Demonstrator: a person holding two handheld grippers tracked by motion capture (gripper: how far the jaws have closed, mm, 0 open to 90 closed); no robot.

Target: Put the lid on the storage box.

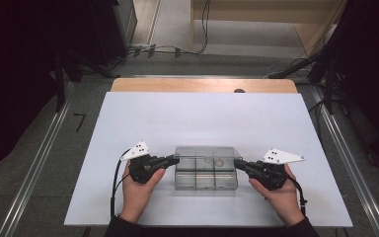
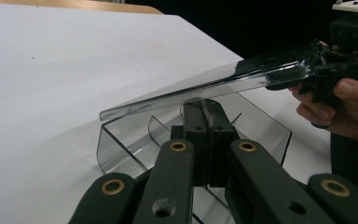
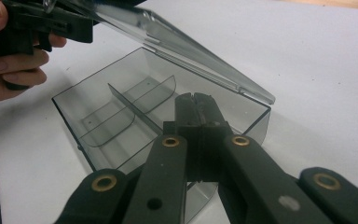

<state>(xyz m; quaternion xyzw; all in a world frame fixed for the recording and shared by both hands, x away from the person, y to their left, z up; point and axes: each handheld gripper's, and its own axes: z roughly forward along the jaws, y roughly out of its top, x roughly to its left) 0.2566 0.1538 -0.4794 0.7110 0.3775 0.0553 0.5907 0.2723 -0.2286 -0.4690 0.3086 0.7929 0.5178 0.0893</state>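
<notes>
1. Fingers (image 2: 196, 126) of the left gripper (image 1: 173, 159) are pressed tight together. The right gripper view shows that gripper pinching one end of the lid (image 1: 207, 150).
2. Fingers (image 3: 189, 116) of the right gripper (image 1: 238, 163) are clamped together as well, and the left gripper view shows them nipping the opposite end of the lid.
3. From where I stand, the box (image 1: 206, 180) sits on the near middle of the white sheet (image 1: 202, 118), between the two hands. Its lid is tilted up from the far long edge and half open.
4. The step in hand looks like swinging the lid on its hinge. To do it well, I'd say both ends should move together at one pace, so the thin panel doesn't twist.
5. The pinch should stay light and near the corners, because hard plastic like this could slip or crack under a squeeze.
6. Nothing holds the base down, so a slow arc about the hinge line would keep it from sliding or lifting.
7. Box and lid are smoky, see-through plastic, glossy and stiff, with sharp straight rims.
8. Thin dividers inside split the box into small compartments, and some of them have rounded tops.
9. The sheet is matt and smooth, and a wooden tabletop edge shows beyond it.
</notes>
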